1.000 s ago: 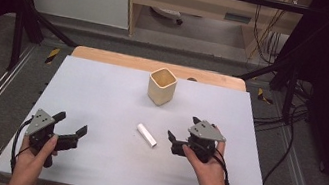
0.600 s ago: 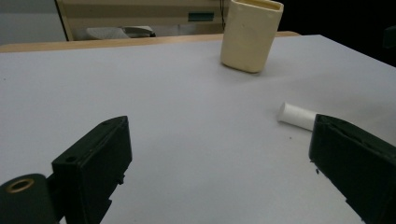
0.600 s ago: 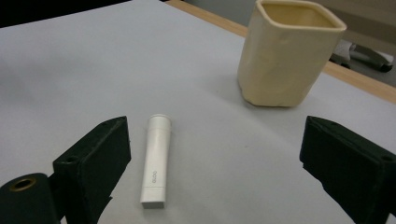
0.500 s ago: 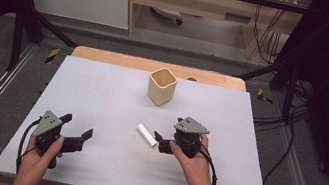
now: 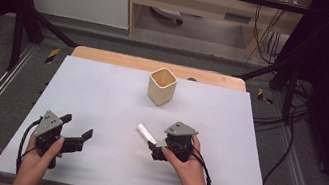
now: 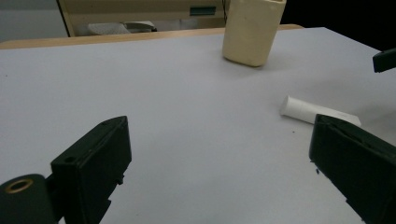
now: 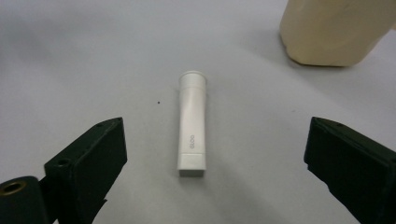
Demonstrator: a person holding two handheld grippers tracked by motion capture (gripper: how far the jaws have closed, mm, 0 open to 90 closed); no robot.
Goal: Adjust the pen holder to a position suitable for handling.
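A small white tube (image 5: 145, 133) lies flat on the white table (image 5: 101, 97), its cap end pointing away from my right gripper (image 5: 154, 149). That gripper is open and sits just behind the tube's flat end. In the right gripper view the tube (image 7: 192, 122) lies centred between the two wide-apart jaws. A cream square cup (image 5: 161, 86) stands upright at the table's far middle. My left gripper (image 5: 75, 132) rests open near the front left, with nothing between its jaws. The left gripper view shows the tube (image 6: 317, 112) to the right and the cup (image 6: 252, 29) farther off.
A wooden strip (image 5: 107, 57) runs along the table's far edge. Beyond it stand a shelf unit (image 5: 203, 2) and a black frame. Cables (image 5: 290, 118) hang at the right side of the table.
My right gripper has moved left and toward the tube, closing in behind its flat end. My left gripper has shifted slightly right and nearer the front edge.
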